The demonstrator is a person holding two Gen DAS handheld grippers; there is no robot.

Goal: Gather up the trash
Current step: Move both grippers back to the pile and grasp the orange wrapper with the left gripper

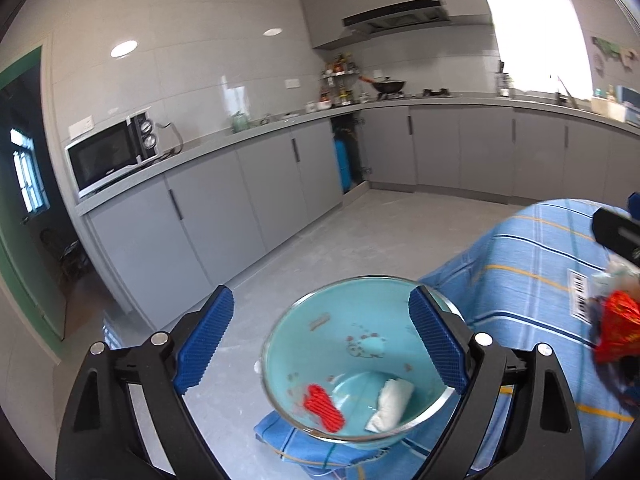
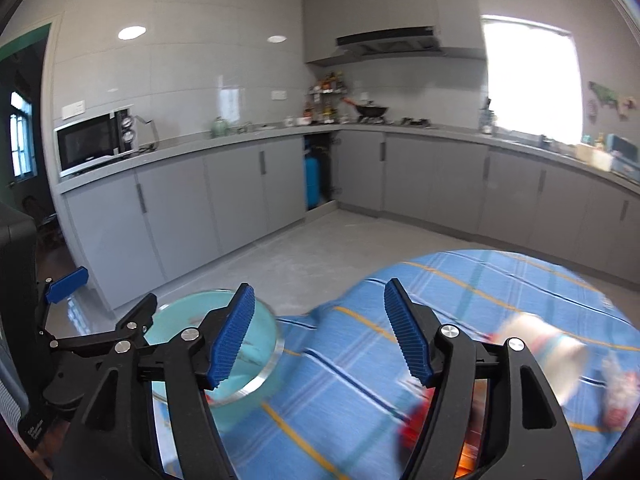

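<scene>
You are holding the left gripper (image 1: 320,336) with its blue ribbed pads spread wide, and nothing is pressing against them. Between those pads, seen from the left wrist, the shallow turquoise bowl with a clear glass rim (image 1: 320,340) is sitting at the near left edge of the table draped in a blue cloth with white, navy and orange stripes (image 1: 532,264). Inside the bowl a crumpled red wrapper (image 1: 323,407) is lying toward the left of the bottom and a wadded white tissue (image 1: 390,404) toward the right, the two apart from each other.

You are holding the right gripper (image 2: 320,336) partly spread, its jaws empty, hanging over the striped cloth just right of the bowl (its left pad is overlapping the bowl's rim in the right wrist view, but contact cannot be told). Below and behind its right finger a red and orange bit of packaging (image 2: 416,420) is showing, heavily blurred. Farther right on the cloth a pale cup-shaped object with coloured bands (image 2: 540,344) and another small white and red scrap (image 2: 618,396) are lying near the right edge, both too smeared to identify.

Beyond the table the grey floor is running to grey cabinets, with a silver microwave (image 2: 94,144) on the counter at left and a black wok (image 2: 372,111) on the stove in the far corner.
</scene>
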